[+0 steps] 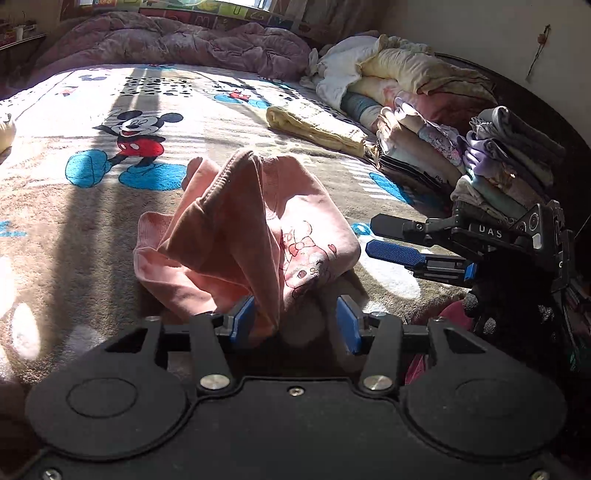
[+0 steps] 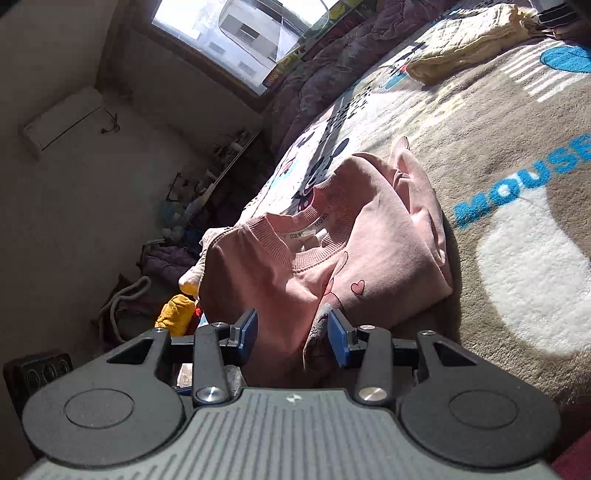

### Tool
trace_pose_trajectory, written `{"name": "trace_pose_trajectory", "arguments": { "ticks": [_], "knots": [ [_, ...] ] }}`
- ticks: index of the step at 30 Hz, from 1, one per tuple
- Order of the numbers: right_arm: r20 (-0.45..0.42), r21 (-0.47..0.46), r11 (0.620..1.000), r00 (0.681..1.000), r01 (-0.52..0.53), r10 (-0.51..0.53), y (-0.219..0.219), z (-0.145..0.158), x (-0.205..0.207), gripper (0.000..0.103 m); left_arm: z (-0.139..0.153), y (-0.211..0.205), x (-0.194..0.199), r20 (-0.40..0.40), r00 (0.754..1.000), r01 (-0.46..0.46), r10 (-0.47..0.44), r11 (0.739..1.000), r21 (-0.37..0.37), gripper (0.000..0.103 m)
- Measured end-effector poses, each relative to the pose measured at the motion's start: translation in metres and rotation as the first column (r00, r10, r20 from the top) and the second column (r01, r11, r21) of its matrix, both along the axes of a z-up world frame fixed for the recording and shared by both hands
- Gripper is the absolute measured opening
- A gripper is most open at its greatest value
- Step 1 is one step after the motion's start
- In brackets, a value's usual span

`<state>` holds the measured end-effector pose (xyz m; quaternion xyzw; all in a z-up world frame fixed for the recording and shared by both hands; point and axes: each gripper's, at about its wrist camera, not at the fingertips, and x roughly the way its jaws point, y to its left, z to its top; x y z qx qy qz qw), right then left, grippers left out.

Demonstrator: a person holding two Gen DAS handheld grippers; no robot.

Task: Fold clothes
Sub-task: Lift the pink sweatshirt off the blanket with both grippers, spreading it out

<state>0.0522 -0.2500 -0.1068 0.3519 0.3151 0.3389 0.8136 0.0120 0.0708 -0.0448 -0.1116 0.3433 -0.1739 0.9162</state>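
Pink sweatshirt [image 1: 255, 236] is lying bunched on the bed [image 1: 74, 206]. Left tool [image 1: 295, 325] is standing released, cloth draping over one finger only. Right tool [image 2: 291, 334] is also standing released, fabric between its fingers. Risk: closing now is likely catching several layers, spoiling the fold.

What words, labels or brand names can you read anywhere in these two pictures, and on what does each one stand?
"MOUSE" in blue letters on the blanket, its last letter cut by the picture's edge.
"UAS" in pale letters on the body of the right gripper.
"CCQLWZL", or close to it, on the neck label inside the pink sweatshirt; small, so uncertain.
Coloured letters on the panel behind the bed are too blurred to read.
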Motion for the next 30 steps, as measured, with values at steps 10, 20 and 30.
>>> {"name": "trace_pose_trajectory", "arguments": {
  "ticks": [10, 20, 30],
  "knots": [
    [0.031, -0.102, 0.980, 0.985, 0.173, -0.171, 0.003, -0.020, 0.078, 0.084, -0.010, 0.067, 0.074, -0.150, 0.970, -0.221, 0.190, 0.950, -0.222, 0.085],
    [-0.024, -0.174, 0.982, 0.996, 0.078, -0.083, 0.021, -0.047, 0.152, 0.077, -0.082, 0.040, 0.148, -0.280, 0.957, -0.147, 0.073, 0.956, -0.253, 0.089],
    [0.047, -0.030, 0.999, 0.998, -0.035, 0.036, 0.027, -0.036, 0.188, 0.026, -0.031, 0.020, 0.204, -0.075, 0.992, 0.072, -0.098, 0.954, -0.292, 0.017]
  ]
}}
